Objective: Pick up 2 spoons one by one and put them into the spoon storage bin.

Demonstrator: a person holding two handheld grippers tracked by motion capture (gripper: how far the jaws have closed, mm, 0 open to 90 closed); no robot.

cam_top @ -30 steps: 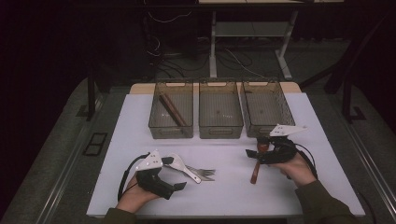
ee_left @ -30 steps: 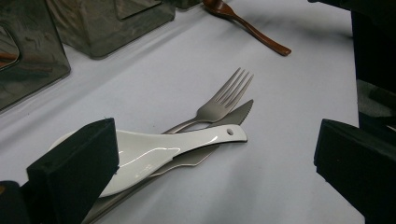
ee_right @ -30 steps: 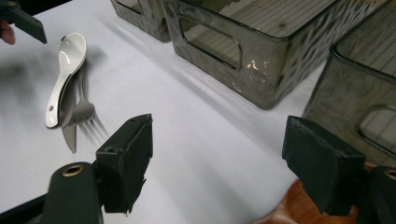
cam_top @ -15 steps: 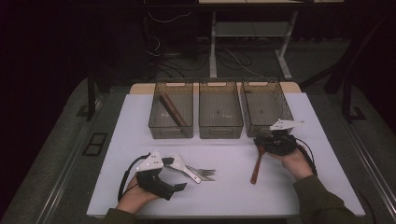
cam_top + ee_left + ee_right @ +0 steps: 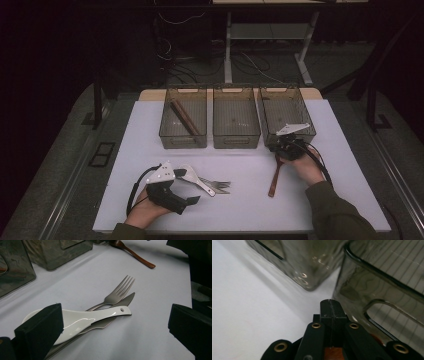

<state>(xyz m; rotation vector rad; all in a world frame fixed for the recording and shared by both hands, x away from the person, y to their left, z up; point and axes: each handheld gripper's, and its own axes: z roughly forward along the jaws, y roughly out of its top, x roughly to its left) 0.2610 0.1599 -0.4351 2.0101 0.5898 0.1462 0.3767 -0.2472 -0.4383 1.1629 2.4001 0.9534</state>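
Since the earlier frame the right tongs (image 5: pixel 281 150) had carried across the worktop (image 5: pixel 350 165) and just closed on the wooden spoon (image 5: pixel 274 177), its long axis trailing back toward the person, while the left tongs (image 5: pixel 192 200) stood apart beside the cutlery.

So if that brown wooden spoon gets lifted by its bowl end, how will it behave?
The wooden spoon looks rigid, so it probably won't flop. Gripped at the bowl end by the right gripper, its long handle may swing or droop. It looks light.
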